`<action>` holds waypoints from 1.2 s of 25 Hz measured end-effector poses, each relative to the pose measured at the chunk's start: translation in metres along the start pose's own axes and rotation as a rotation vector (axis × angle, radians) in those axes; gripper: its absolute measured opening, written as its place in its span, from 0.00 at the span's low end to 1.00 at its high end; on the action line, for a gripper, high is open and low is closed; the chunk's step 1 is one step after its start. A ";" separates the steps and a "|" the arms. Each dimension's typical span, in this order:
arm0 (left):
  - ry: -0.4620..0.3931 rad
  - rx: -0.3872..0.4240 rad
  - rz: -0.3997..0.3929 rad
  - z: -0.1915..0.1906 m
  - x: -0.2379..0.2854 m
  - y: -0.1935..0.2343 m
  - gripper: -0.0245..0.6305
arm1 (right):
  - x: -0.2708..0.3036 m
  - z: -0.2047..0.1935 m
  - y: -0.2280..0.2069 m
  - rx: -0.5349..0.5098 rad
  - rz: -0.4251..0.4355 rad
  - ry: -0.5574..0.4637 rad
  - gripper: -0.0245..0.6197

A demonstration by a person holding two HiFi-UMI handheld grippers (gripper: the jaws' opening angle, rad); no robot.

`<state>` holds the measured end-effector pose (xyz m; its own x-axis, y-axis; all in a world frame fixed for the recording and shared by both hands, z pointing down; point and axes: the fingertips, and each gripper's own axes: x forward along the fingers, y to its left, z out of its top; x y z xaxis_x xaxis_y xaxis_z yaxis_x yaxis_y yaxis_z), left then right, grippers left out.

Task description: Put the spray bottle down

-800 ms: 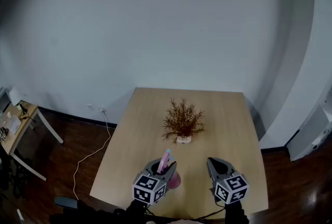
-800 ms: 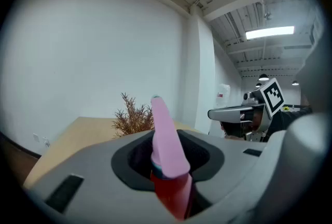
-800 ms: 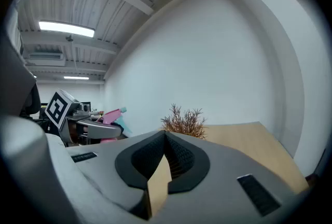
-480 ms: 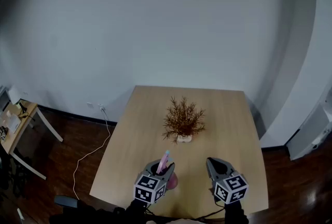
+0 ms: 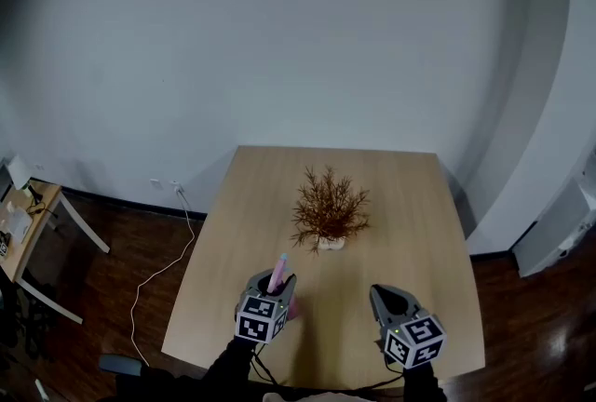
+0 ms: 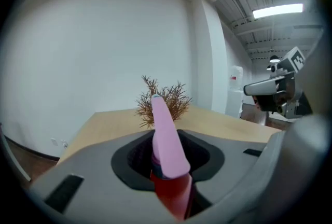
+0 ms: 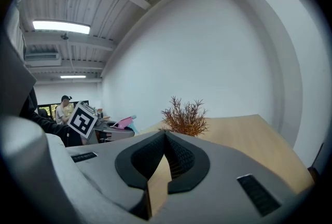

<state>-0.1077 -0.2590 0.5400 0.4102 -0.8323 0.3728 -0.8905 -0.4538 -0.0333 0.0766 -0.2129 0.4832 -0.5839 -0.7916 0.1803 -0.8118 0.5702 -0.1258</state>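
The pink spray bottle (image 5: 277, 273) stands upright between the jaws of my left gripper (image 5: 269, 283), over the near left part of the wooden table (image 5: 410, 205). In the left gripper view its pink head (image 6: 164, 124) rises out of the jaws and the red body hangs below; the left gripper (image 6: 167, 137) is shut on it. My right gripper (image 5: 384, 294) hovers over the table's near right part, shut with nothing in it (image 7: 165, 136). The right gripper view shows the bottle (image 7: 123, 123) at its left.
A small dried reddish-brown plant (image 5: 328, 216) in a white pot stands at the table's middle, beyond both grippers. A side table (image 5: 23, 223) with clutter and a white cable (image 5: 163, 274) on the dark floor lie to the left. A white cabinet (image 5: 559, 233) stands at the right.
My left gripper has carried the spray bottle a little to the left and away from the right gripper. The right gripper has stayed where it was.
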 end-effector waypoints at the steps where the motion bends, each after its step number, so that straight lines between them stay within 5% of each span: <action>1: 0.004 0.002 0.014 -0.001 0.004 0.009 0.25 | -0.001 -0.001 0.000 0.002 -0.006 0.004 0.00; 17: -0.027 0.097 0.228 0.003 0.069 0.109 0.25 | -0.007 -0.015 -0.015 0.009 -0.098 0.053 0.00; 30: -0.014 0.135 0.286 -0.011 0.100 0.119 0.25 | -0.013 -0.020 -0.023 0.000 -0.111 0.067 0.00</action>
<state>-0.1751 -0.3924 0.5838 0.1503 -0.9363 0.3174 -0.9362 -0.2379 -0.2585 0.1030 -0.2110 0.5028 -0.4888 -0.8334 0.2580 -0.8715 0.4799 -0.1010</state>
